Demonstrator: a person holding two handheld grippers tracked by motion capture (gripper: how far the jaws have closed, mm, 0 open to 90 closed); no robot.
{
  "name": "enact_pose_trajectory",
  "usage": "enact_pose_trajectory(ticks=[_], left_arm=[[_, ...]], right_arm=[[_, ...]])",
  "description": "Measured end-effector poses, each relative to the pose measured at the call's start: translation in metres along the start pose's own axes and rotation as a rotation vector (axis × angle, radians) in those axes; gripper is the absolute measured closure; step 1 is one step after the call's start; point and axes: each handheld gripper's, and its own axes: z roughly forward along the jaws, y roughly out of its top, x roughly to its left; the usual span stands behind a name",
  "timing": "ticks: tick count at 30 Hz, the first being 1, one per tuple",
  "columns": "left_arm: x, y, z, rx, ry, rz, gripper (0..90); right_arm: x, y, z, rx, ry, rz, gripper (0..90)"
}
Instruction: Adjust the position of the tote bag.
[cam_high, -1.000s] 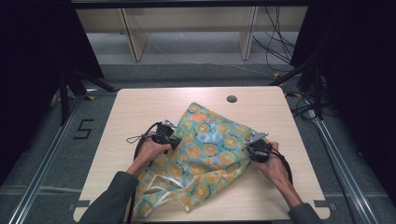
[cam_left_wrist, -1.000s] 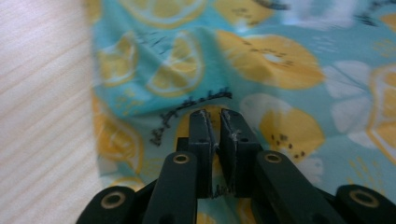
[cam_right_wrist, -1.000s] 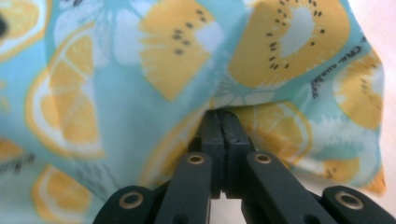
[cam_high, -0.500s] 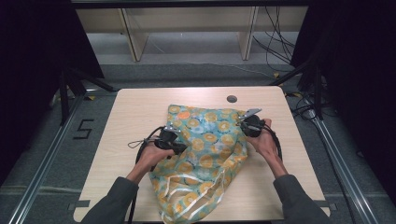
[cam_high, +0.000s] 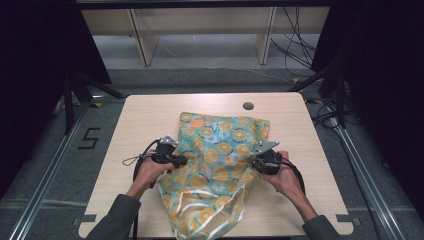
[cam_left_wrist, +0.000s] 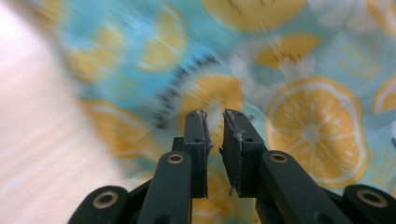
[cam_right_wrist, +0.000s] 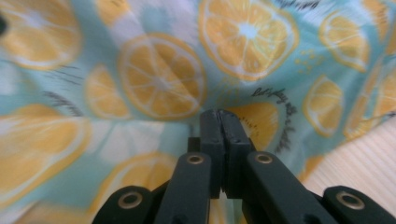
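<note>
While the lemon-print bag (cam_high: 220, 160) lies mid-table, our right gripper (cam_right_wrist: 219, 114) is clamped shut on its right edge, and the left gripper (cam_left_wrist: 215, 114), whose jaws have just been opening a crack with nothing pinched, should clear the fabric before regrasping.

The high view looks forward and down from above the person's side of the table (cam_high: 140, 120), taking in the whole top, the floor beyond its far edge and both forearms at the near edge; the left gripper view rides close behind the left gripper (cam_left_wrist: 215, 122) and looks along its jaws at the cloth (cam_left_wrist: 303, 56) from very near; the right gripper view sits likewise behind the right gripper (cam_right_wrist: 219, 122); all three share the lemon-printed cloth mid-table.
</note>
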Motion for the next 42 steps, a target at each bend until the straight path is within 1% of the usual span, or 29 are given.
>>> enact_pose_trajectory(ticks=[1,2,3,6,8,10,12,13,14,15,16,17,18,20,22,24,25,26,28,29,30,31,32,34,35,37,38,39,42], left_arm=[[-0.003,0.000,0.004,0.010,-0.025,-0.005,78.7],[-0.006,0.001,0.008,0.019,-0.029,0.001,78.9],[-0.009,0.003,0.011,0.034,-0.024,0.032,78.9],[-0.018,0.010,0.020,0.037,-0.033,0.052,79.3],[-0.025,0.014,0.024,0.029,-0.048,0.050,80.0],[-0.033,0.018,0.029,0.030,-0.058,0.075,80.5],[-0.040,0.021,0.034,0.042,-0.062,0.098,80.5],[-0.043,0.021,0.036,0.039,-0.065,0.094,80.5],[-0.042,0.022,0.037,0.055,-0.064,0.120,80.4],[-0.044,0.022,0.039,0.038,-0.053,0.097,80.3],[-0.043,0.022,0.038,0.041,-0.045,0.106,80.0],[-0.041,0.022,0.035,0.035,-0.041,0.100,79.5],[-0.040,0.022,0.031,0.009,-0.036,0.078,78.9],[-0.037,0.023,0.017,-0.024,-0.026,0.076,77.2],[-0.038,0.022,-0.001,-0.053,-0.015,0.085,74.1],[-0.042,0.019,-0.019,-0.089,-0.023,0.090,69.7],[-0.045,0.017,-0.027,-0.106,-0.034,0.096,66.6],[-0.051,0.015,-0.034,-0.135,-0.039,0.081,63.2],[-0.061,0.010,-0.046,-0.148,-0.059,0.096,56.8],[-0.066,0.006,-0.050,-0.151,-0.063,0.105,54.2],[-0.070,0.003,-0.053,-0.150,-0.070,0.119,51.9],[-0.073,-0.002,-0.055,-0.143,-0.073,0.121,49.4],[-0.076,-0.006,-0.057,-0.136,-0.077,0.118,46.6],[-0.081,-0.013,-0.058,-0.132,-0.085,0.114,43.2],[-0.084,-0.015,-0.057,-0.128,-0.090,0.117,42.0],[-0.090,-0.019,-0.054,-0.108,-0.104,0.135,38.1],[-0.094,-0.021,-0.051,-0.106,-0.110,0.127,35.5],[-0.097,-0.022,-0.050,-0.098,-0.112,0.130,33.2],[-0.103,-0.023,-0.043,-0.092,-0.110,0.151,30.5]], right_arm=[[-0.001,0.001,0.006,0.001,-0.004,0.008,90.0],[-0.004,0.003,0.012,0.013,-0.005,0.001,90.0],[-0.006,0.005,0.017,0.017,-0.012,0.012,90.0],[-0.014,0.011,0.032,0.037,-0.031,-0.003,90.0],[-0.020,0.015,0.040,0.038,-0.034,0.010,90.0],[-0.027,0.021,0.045,0.042,-0.044,0.020,90.0],[-0.033,0.026,0.050,0.039,-0.044,0.032,90.0],[-0.037,0.028,0.052,0.035,-0.053,0.027,90.0],[-0.039,0.028,0.055,0.017,-0.065,0.028,90.0],[-0.041,0.029,0.053,0.044,-0.050,0.033,90.0],[-0.043,0.028,0.055,0.020,-0.071,0.048,90.0],[-0.047,0.027,0.053,0.023,-0.048,0.036,90.0],[-0.047,0.026,0.051,0.011,-0.077,0.044,89.9],[-0.047,0.025,0.037,-0.012,-0.079,0.038,88.3],[-0.043,0.024,0.016,-0.044,-0.026,0.047,86.4],[-0.037,0.021,-0.005,-0.106,0.005,0.051,82.9],[-0.033,0.020,-0.016,-0.139,0.036,0.047,81.0],[-0.028,0.019,-0.025,-0.172,0.062,0.043,78.5],[-0.017,0.018,-0.043,-0.183,0.114,0.036,73.2],[-0.012,0.017,-0.048,-0.211,0.118,0.027,71.4],[-0.008,0.017,-0.054,-0.221,0.125,0.014,68.8],[-0.003,0.016,-0.058,-0.222,0.133,0.028,66.7],[-0.001,0.016,-0.062,-0.226,0.133,0.013,65.4],[0.003,0.014,-0.066,-0.209,0.150,0.033,61.6],[0.004,0.012,-0.066,-0.224,0.142,0.037,58.6],[0.006,0.011,-0.066,-0.211,0.167,0.063,55.3],[0.009,0.011,-0.065,-0.219,0.164,0.072,53.9],[0.010,0.011,-0.066,-0.201,0.173,0.066,52.2],[0.018,0.013,-0.065,-0.207,0.172,0.047,49.3]])
